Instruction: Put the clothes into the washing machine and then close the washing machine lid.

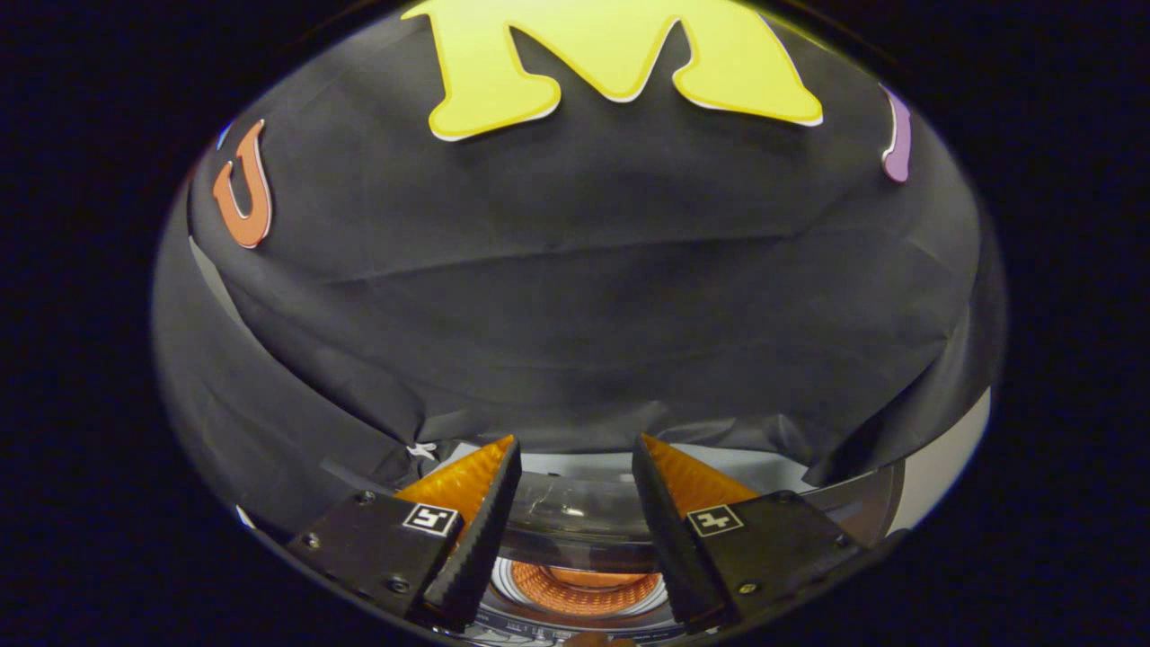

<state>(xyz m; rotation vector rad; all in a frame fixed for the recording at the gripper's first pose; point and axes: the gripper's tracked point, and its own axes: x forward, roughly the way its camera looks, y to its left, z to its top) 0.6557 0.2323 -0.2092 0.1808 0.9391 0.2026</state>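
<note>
My gripper (577, 442) is open and nothing sits between its fingers. It points at the black cloth wall, high over the washing machine. Below and between the fingers I see the machine's dark, glossy lid (575, 517), which looks raised. Under it is the round drum opening (579, 589), whose inside is ribbed and orange. I cannot tell whether any clothes lie in the drum.
The black cloth wall (575, 296) hangs close ahead and drapes down behind the machine. A pale surface (943, 458) shows beyond the right finger, and a white strip (746, 460) runs behind the lid.
</note>
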